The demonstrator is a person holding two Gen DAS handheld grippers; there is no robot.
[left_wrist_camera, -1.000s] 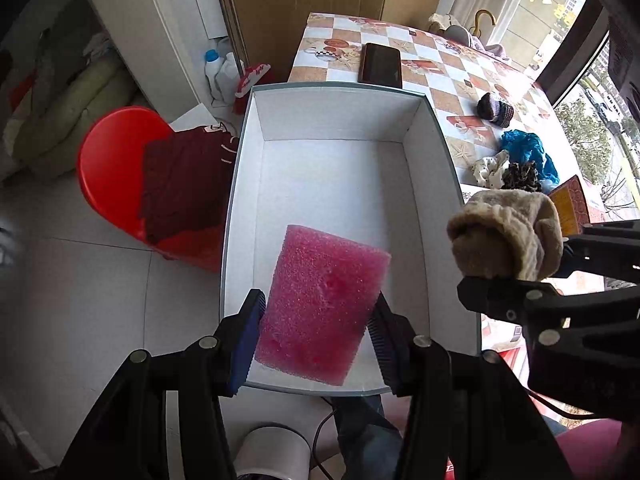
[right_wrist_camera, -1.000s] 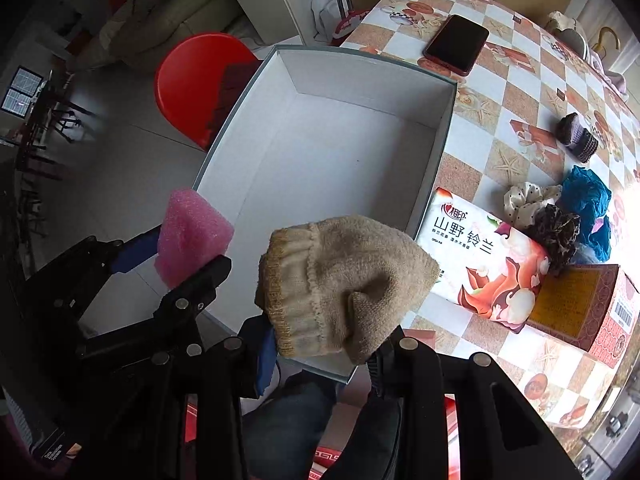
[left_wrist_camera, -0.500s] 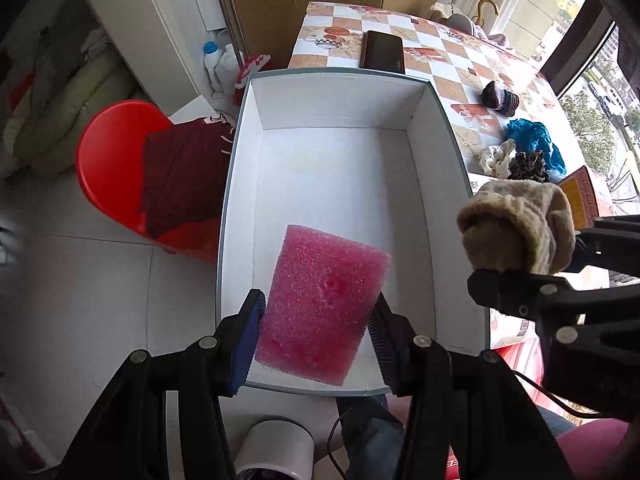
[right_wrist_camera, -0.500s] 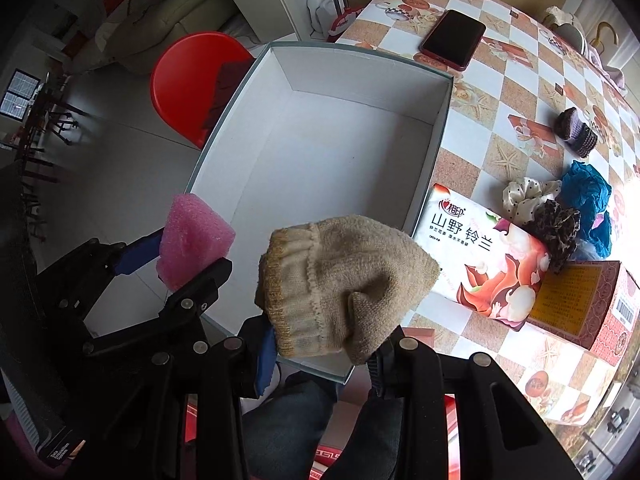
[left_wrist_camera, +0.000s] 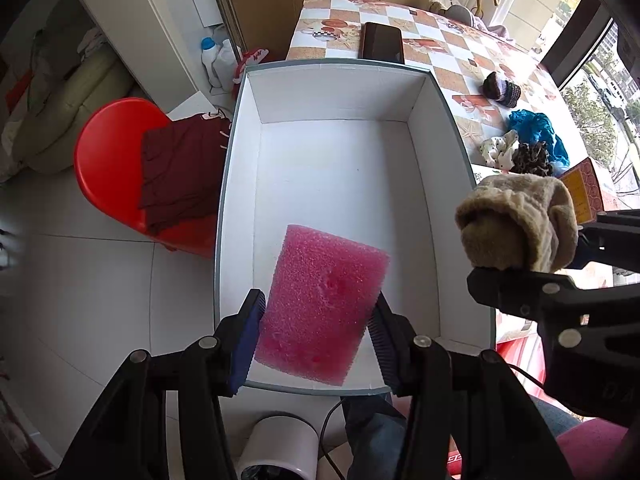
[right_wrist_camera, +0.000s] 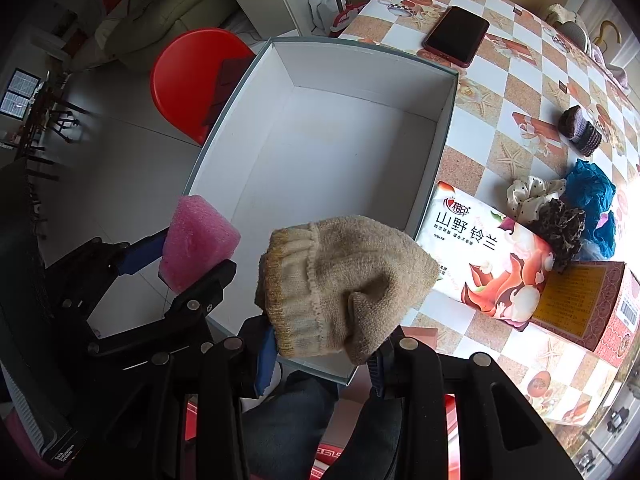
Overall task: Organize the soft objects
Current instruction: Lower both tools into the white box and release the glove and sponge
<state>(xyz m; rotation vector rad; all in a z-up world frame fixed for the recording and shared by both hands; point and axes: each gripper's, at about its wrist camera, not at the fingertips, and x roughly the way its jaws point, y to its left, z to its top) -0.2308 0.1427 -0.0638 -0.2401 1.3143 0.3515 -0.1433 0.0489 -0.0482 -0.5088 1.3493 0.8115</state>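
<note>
- Clearly both claws are loaded: the left claw (left_wrist_camera: pixel 318 320) is closed on a pink foam block (left_wrist_camera: pixel 324 308), and the right claw (right_wrist_camera: pixel 324 344) is closed on a beige knitted sock (right_wrist_camera: pixel 344 284).
- Both things are in the air above the near end of the white box (left_wrist_camera: pixel 236 184), which sits on the left part of the worktop (right_wrist_camera: pixel 520 80) and has nothing inside.
- The foam block looks very light and springy. It is taken at its two long sides, and I judge a soft squeeze is enough; a hard one would only dent it.
- The sock is soft and limp, folded into a bundle. It is held low on the bundle, so the upper part bulges free; it can sag or unroll when released, but it cannot break.
- More soft things wait on the far right of the worktop: a dark knitted piece (right_wrist_camera: pixel 580 130), a blue cloth (right_wrist_camera: pixel 592 196), a white dotted scrunchie (right_wrist_camera: pixel 528 196) and a dark scrunchie (right_wrist_camera: pixel 564 224), beside a tissue pack (right_wrist_camera: pixel 488 256).
- The pads of the right claw are mostly hidden behind the sock, so the exact grip place is hard to see.
- The near edge of the box is partly covered by the foam and the claws.
- The fisheye view bends the box walls, so the height of the things above the box floor is hard to judge.
</note>
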